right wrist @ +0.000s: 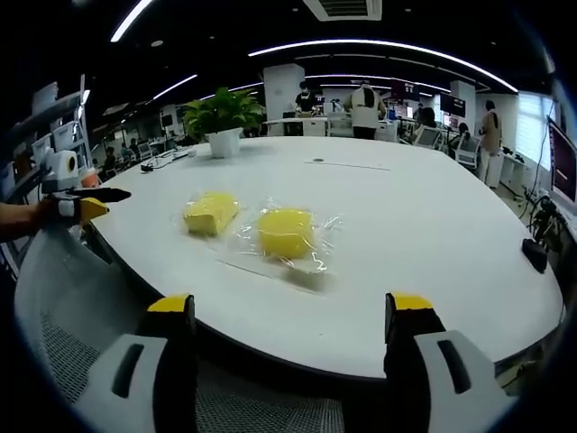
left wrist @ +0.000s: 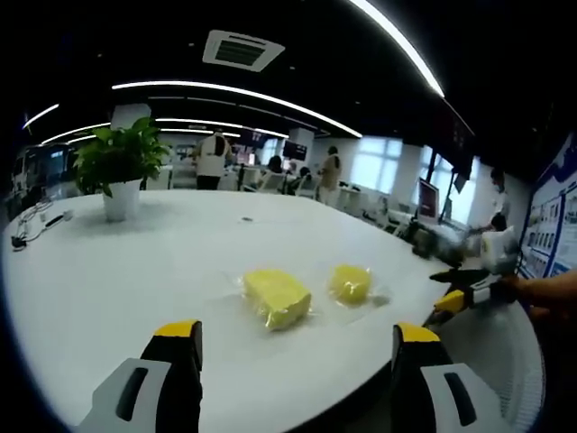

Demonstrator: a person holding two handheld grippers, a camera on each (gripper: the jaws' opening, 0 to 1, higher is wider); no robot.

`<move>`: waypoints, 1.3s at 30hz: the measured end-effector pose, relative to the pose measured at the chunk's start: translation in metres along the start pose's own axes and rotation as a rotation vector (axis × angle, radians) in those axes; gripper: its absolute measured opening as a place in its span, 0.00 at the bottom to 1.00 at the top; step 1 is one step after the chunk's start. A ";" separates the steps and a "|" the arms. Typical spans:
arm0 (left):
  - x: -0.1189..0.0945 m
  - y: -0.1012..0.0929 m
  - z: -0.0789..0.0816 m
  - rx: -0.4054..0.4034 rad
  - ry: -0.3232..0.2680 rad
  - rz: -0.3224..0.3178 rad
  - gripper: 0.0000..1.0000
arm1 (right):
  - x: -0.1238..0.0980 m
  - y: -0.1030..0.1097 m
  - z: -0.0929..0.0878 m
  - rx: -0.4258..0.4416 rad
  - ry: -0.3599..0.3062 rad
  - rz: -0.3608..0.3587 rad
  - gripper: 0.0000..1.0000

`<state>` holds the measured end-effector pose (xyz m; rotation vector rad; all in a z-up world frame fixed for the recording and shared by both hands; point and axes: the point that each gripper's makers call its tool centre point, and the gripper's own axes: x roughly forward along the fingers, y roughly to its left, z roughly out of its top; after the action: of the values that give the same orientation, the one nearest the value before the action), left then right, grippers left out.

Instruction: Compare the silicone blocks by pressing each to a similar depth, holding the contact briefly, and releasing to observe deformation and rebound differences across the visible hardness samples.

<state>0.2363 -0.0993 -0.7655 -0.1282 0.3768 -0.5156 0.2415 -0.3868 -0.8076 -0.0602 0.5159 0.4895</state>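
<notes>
Fingers of the left gripper rise from the bottom of the left gripper view, spread wide with nothing between them, released. The right gripper shows the same in the right gripper view: yellow-tipped fingers apart and bare, low in frame, short of the bench edge. Neither touches a sample, so pressing has probably not begun; the open stance looks like readiness to approach.

Beyond the left fingers, at centre frame, the larger yellow silicone block lies on the white bench, the smaller rounded block just beside it to its right, each in clear wrapping. In the right gripper view the order reverses, the rounded block at centre and the larger one to its left. Side by side and apart, they suit pressing one after the other for comparison.

At the left view's right edge the other gripper comes in, held by a hand. Farther back, upper left, stands a potted plant, well clear of the blocks, with people in the office behind.
</notes>
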 end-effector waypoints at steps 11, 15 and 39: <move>0.009 0.009 -0.001 -0.006 0.032 -0.014 0.81 | 0.000 -0.001 0.001 -0.001 -0.006 -0.010 0.80; 0.015 0.013 -0.009 -0.005 0.066 -0.022 0.82 | 0.000 -0.002 0.001 -0.002 -0.005 -0.012 0.80; 0.052 0.027 -0.019 -0.086 0.101 -0.026 0.79 | -0.001 -0.002 0.003 0.004 -0.013 -0.012 0.80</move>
<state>0.2833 -0.1025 -0.8052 -0.1905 0.4971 -0.5330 0.2429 -0.3884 -0.8043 -0.0561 0.5031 0.4764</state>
